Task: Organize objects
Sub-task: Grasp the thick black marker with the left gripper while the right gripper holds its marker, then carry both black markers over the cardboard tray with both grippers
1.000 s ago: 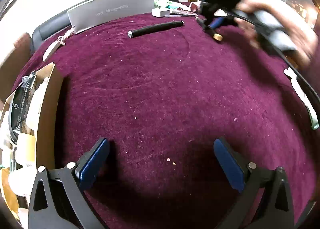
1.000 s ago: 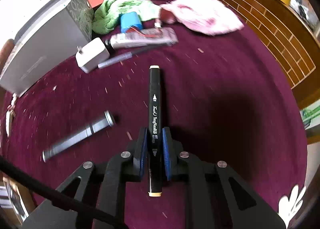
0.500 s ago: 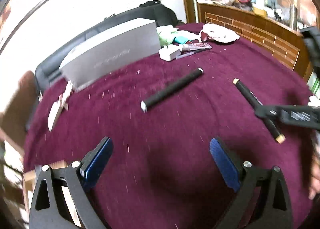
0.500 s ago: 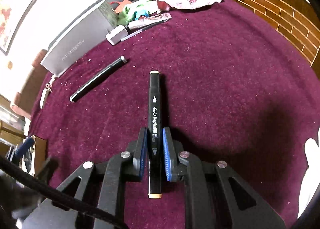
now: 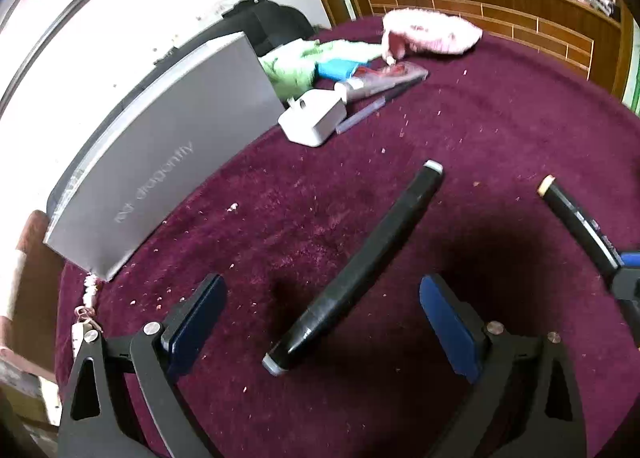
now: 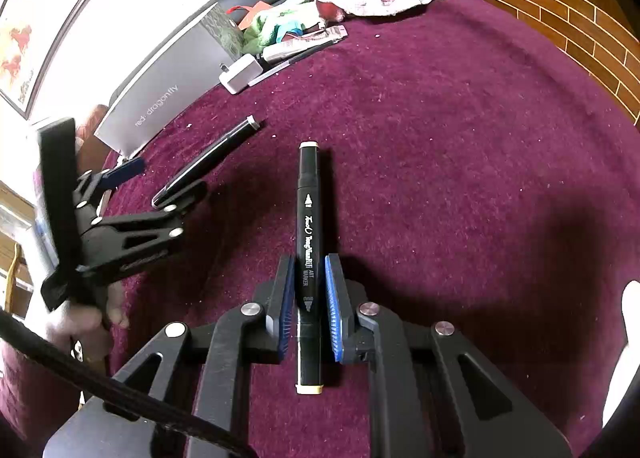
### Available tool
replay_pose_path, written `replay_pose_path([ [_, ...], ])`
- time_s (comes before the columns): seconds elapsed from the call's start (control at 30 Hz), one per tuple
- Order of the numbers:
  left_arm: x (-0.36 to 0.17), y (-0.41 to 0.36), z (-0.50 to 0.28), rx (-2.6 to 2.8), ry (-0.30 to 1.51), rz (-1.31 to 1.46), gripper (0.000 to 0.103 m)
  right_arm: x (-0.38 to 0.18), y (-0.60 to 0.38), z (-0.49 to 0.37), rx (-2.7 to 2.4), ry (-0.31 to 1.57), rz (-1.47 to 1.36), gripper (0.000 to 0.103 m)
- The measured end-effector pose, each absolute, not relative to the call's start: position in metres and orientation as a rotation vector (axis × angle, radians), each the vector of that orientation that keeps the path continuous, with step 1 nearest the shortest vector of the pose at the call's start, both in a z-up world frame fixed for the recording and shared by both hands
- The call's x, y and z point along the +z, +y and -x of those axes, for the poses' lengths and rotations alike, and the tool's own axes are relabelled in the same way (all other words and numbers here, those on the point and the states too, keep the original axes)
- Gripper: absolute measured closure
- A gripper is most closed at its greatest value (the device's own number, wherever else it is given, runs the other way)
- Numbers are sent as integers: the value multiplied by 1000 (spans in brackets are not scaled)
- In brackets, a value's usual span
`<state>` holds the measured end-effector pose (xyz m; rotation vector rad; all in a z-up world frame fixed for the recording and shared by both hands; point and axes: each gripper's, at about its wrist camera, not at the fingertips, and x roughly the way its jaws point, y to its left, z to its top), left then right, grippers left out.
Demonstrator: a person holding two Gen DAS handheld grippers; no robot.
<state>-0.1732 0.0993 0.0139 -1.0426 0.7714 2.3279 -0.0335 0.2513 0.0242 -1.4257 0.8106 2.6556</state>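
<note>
A black marker with grey ends (image 5: 356,270) lies on the maroon cloth; it also shows in the right wrist view (image 6: 208,160). My left gripper (image 5: 320,318) is open, its jaws on either side of that marker's near end, just above the cloth; it also shows in the right wrist view (image 6: 158,194). My right gripper (image 6: 307,290) is shut on a black art marker with cream ends (image 6: 308,226), held above the cloth. That marker shows at the right of the left wrist view (image 5: 576,222).
A grey box (image 5: 160,162) lies at the back left. A white charger (image 5: 312,122), a pen (image 5: 368,110), a tube (image 5: 380,78), green cloth (image 5: 288,66) and pink cloth (image 5: 432,34) are beyond. A wooden ledge (image 6: 560,10) borders the right.
My left gripper has moved forward and down over the black marker, which now lies between its open jaws. My right gripper keeps its hold on the art marker and has drawn back.
</note>
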Motion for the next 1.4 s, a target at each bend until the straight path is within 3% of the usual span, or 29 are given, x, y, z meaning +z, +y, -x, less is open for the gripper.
replay_pose_path([
  [0.03,14,97,178,2283,690,1097,30,24,251,33,2656,811,1424,90],
  [0.07,15,95,181,2245,603,1150,56,24,251,33,2656,813,1422,90],
  [0.1,16,93,183,2219,528,1195,76,24,251,33,2656,815,1421,90],
  [0.17,16,94,175,2218,537,1208,89,23,252,33,2657,823,1417,90],
  [0.47,17,96,141,2241,521,1256,91,23,253,33,2661,826,1400,90],
  [0.53,16,102,143,2272,549,1222,88,24,253,33,2664,816,1396,90],
  [0.6,16,106,141,2311,589,1194,78,24,253,33,2666,815,1392,90],
  [0.67,15,110,136,2344,628,1158,78,23,253,33,2668,815,1387,90],
  [0.73,14,110,132,2347,627,1158,83,24,253,34,2669,809,1384,90],
  [0.77,14,110,132,2337,602,1174,91,24,253,34,2671,805,1381,90],
  [1.1,23,76,86,2358,462,1209,91,23,251,36,2692,771,1353,90],
  [1.4,52,41,26,2454,419,1131,91,28,235,37,2709,574,1349,91],
])
